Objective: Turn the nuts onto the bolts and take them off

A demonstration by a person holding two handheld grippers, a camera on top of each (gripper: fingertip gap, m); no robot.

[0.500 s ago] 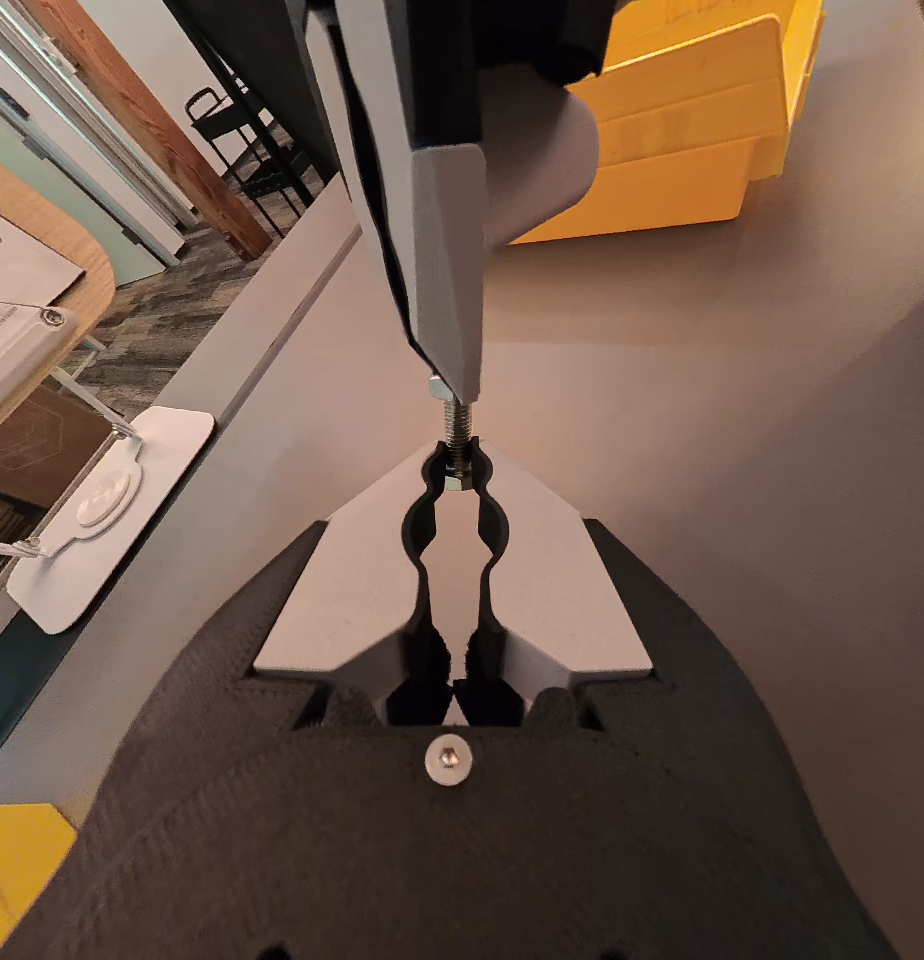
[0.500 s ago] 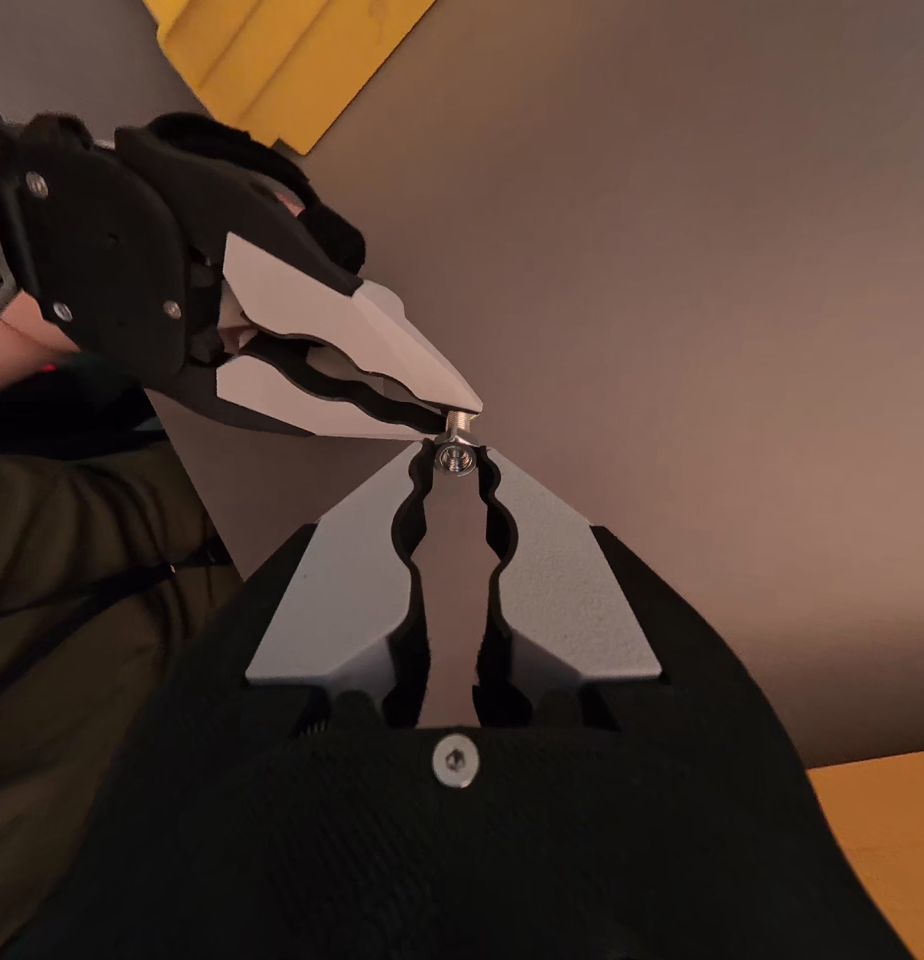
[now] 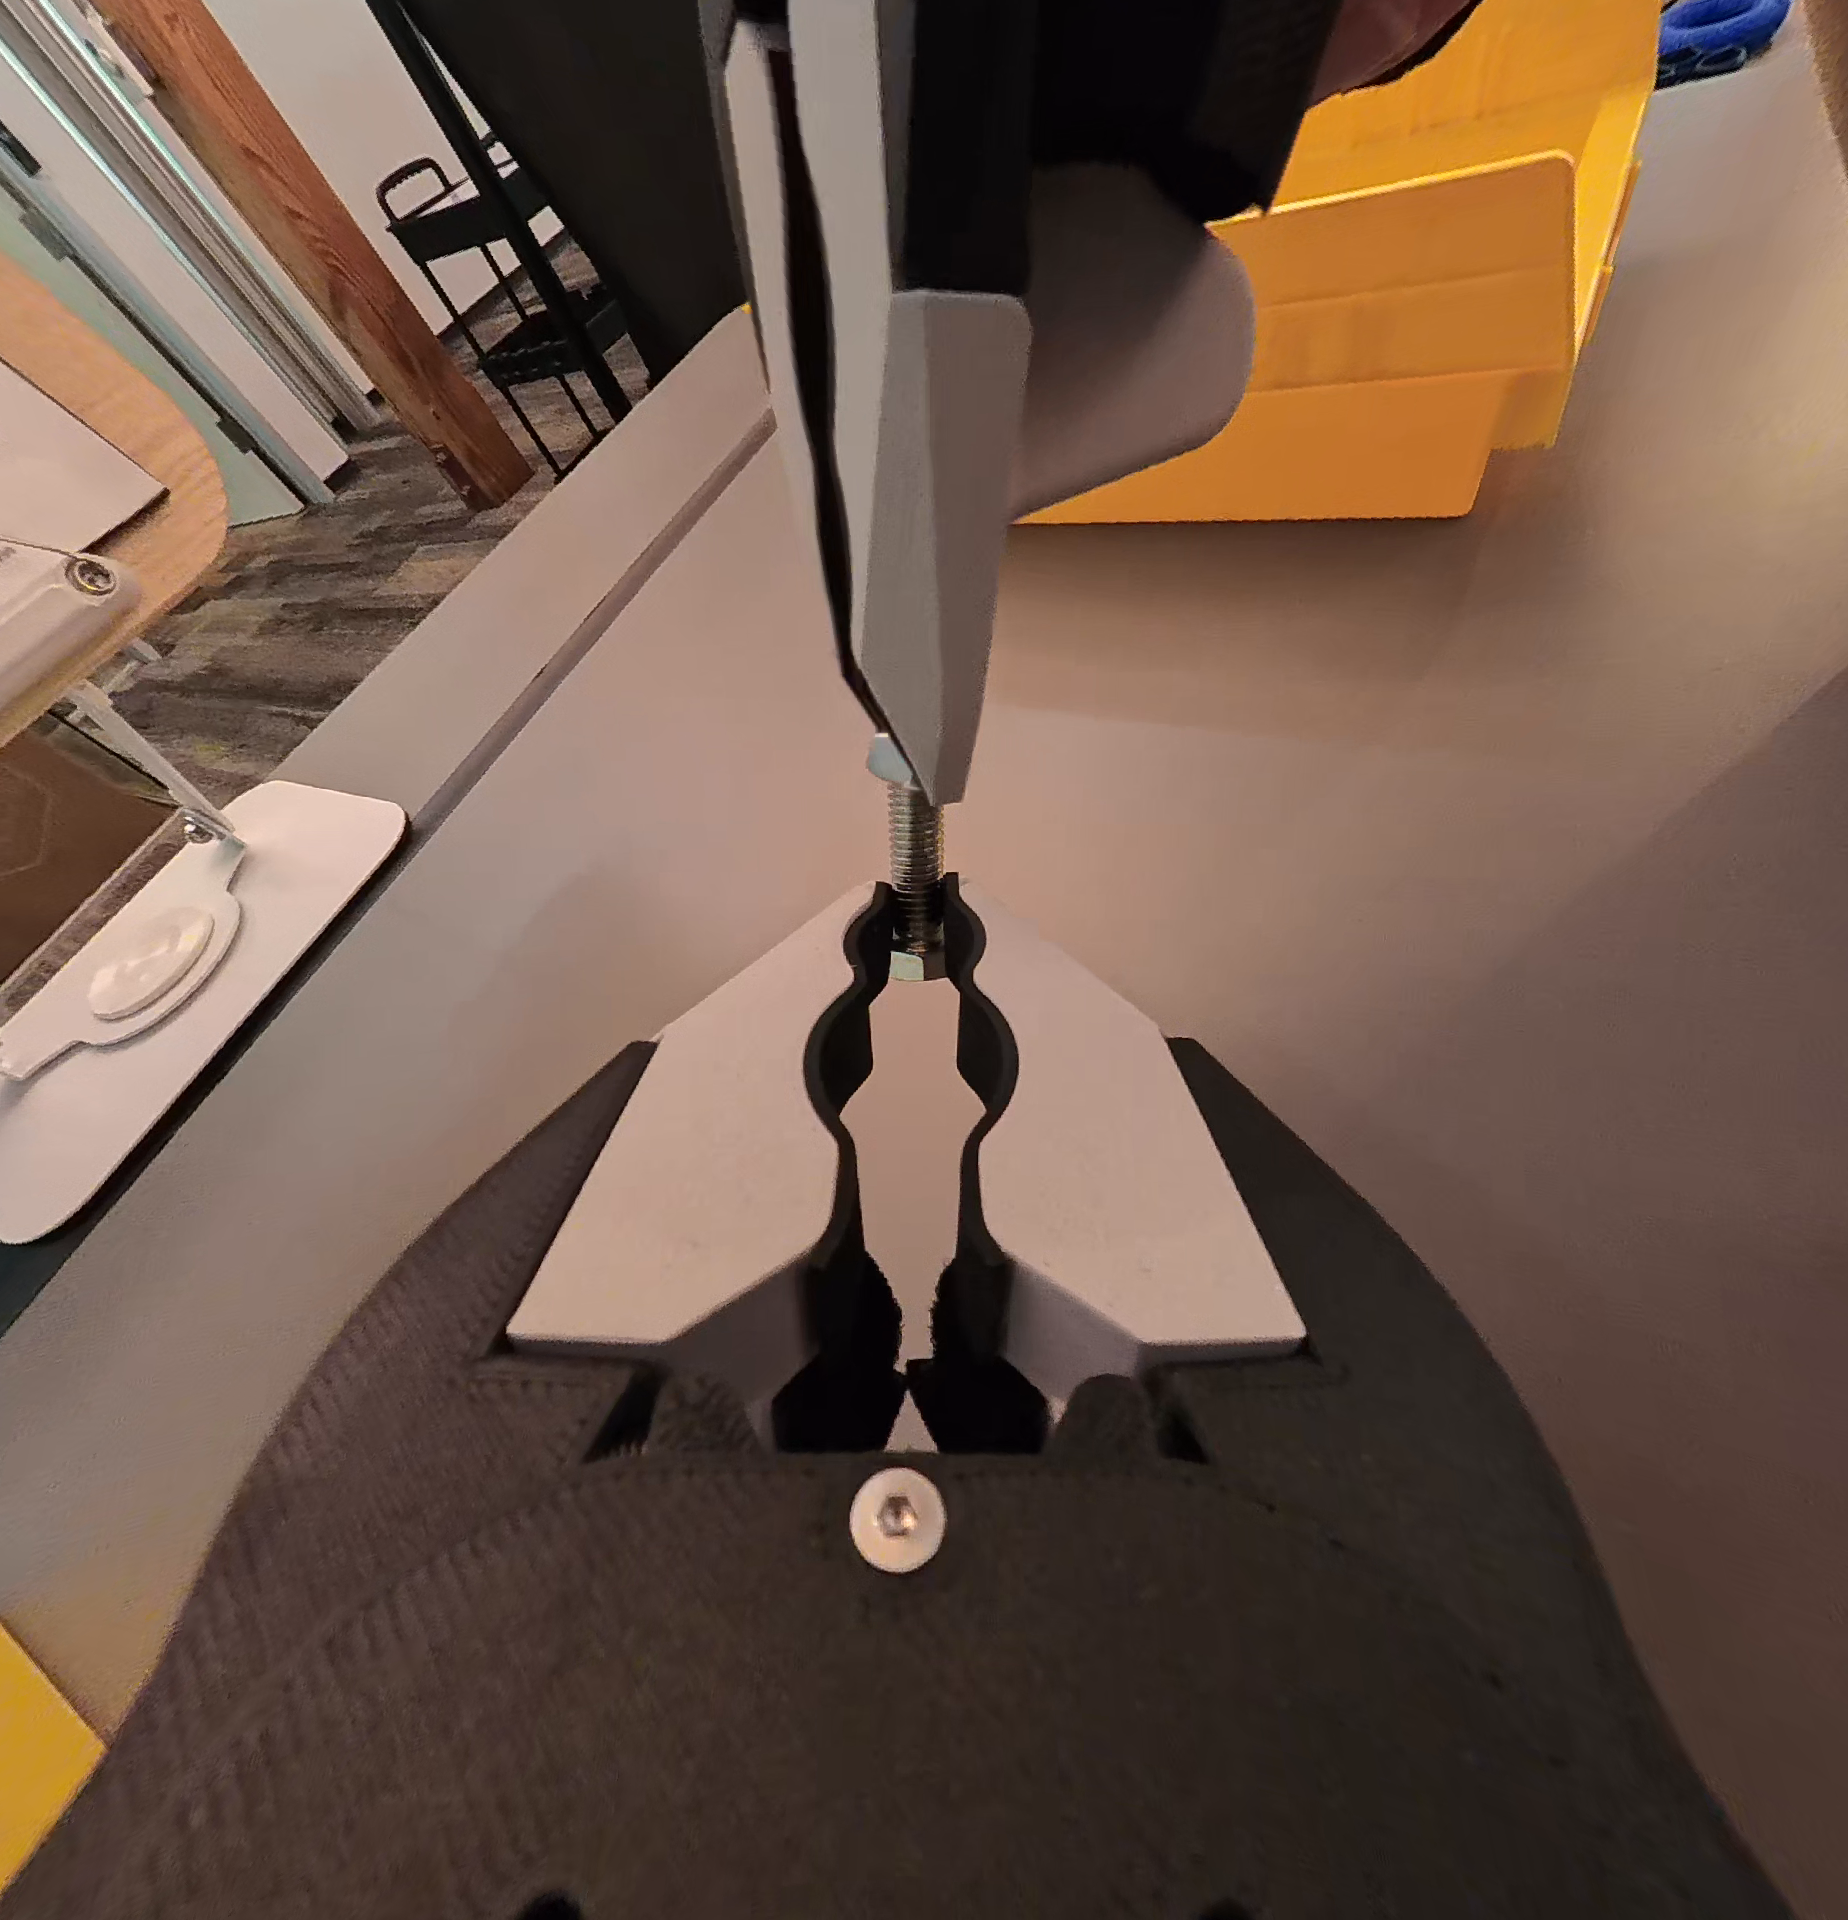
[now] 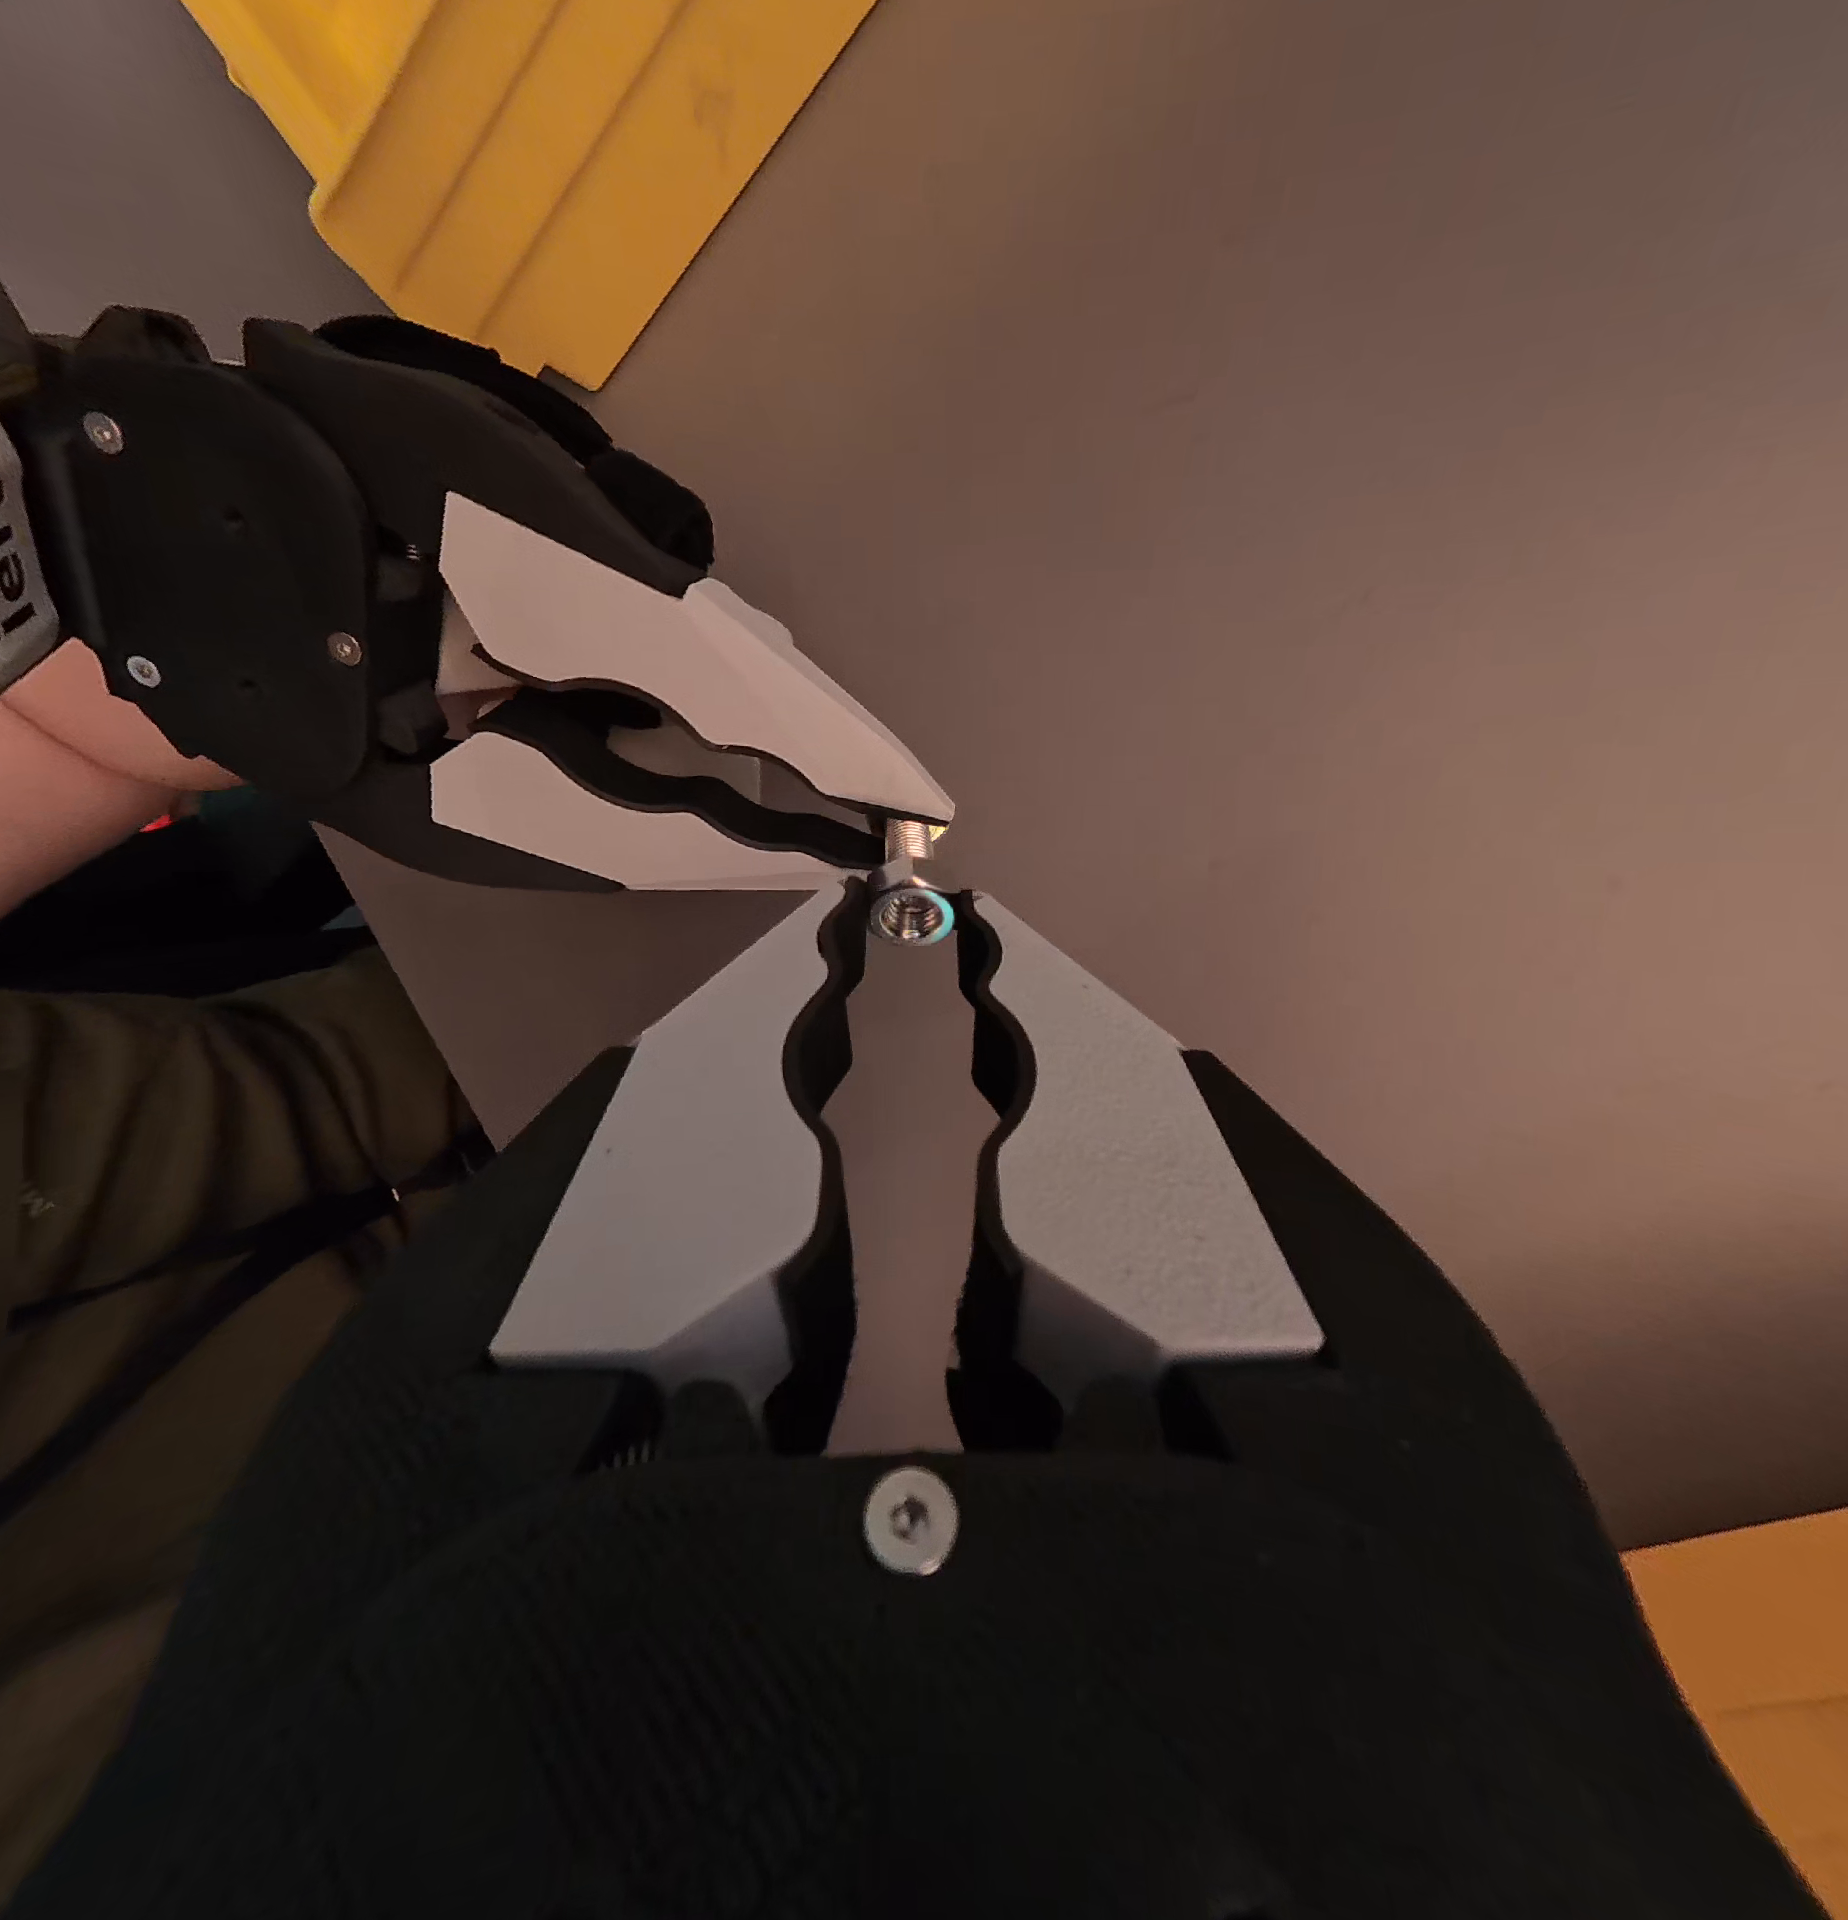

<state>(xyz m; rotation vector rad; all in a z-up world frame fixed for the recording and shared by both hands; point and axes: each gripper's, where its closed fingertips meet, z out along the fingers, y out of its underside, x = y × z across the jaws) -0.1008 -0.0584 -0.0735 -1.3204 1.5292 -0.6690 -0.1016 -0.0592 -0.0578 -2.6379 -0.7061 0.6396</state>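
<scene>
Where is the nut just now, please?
In the right wrist view, the nut sits centre-frame, pinched by the right gripper, on the end of the bolt the left gripper holds.

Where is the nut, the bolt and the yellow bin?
nut (image 3: pixel 914 961), left wrist view, on its lower hex face.
bolt (image 3: pixel 912 847), left wrist view, on the bare threads.
yellow bin (image 3: pixel 1398 343), left wrist view, on its front wall.

One bolt (image 3: pixel 915 854), one nut (image 3: pixel 915 964), two tools, several stacked yellow bins (image 3: pixel 1419 395).
</scene>
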